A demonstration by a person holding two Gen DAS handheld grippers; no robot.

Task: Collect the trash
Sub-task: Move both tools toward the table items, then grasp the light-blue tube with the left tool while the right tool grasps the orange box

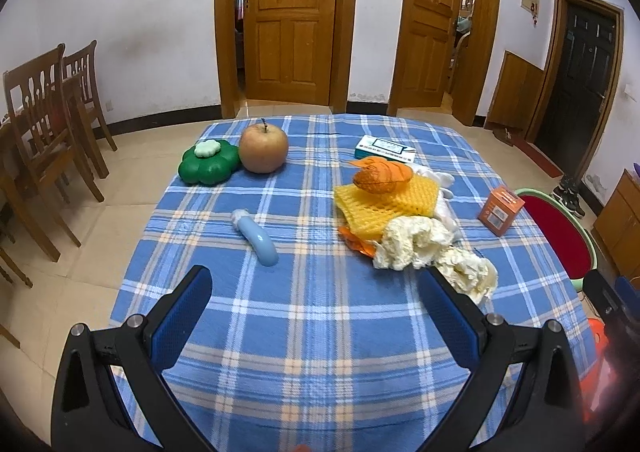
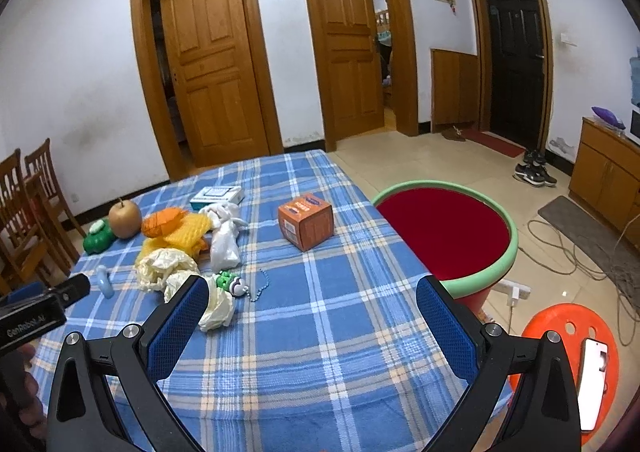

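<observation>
A heap of trash lies on the blue plaid tablecloth [image 1: 320,312]: crumpled cream paper [image 1: 416,242] [image 2: 164,264], yellow foam netting [image 1: 384,204] [image 2: 188,232], an orange net ball [image 1: 380,176] [image 2: 164,222] and a white plastic bag [image 2: 224,240]. A red bin with a green rim [image 2: 444,236] [image 1: 560,232] stands beside the table's right edge. My left gripper [image 1: 316,284] hovers open over the near cloth, left of the cream paper. My right gripper [image 2: 312,292] is open too, above the cloth between the paper and the bin. Nothing is held.
An apple [image 1: 264,148], a green flower-shaped box [image 1: 208,162], a pale blue tube [image 1: 258,238], an orange carton [image 2: 306,220], a teal-and-white box [image 2: 218,194] and a small toy with a bead chain [image 2: 236,284] lie on the cloth. Wooden chairs [image 1: 44,132] stand left; an orange stool [image 2: 568,364] carries a phone.
</observation>
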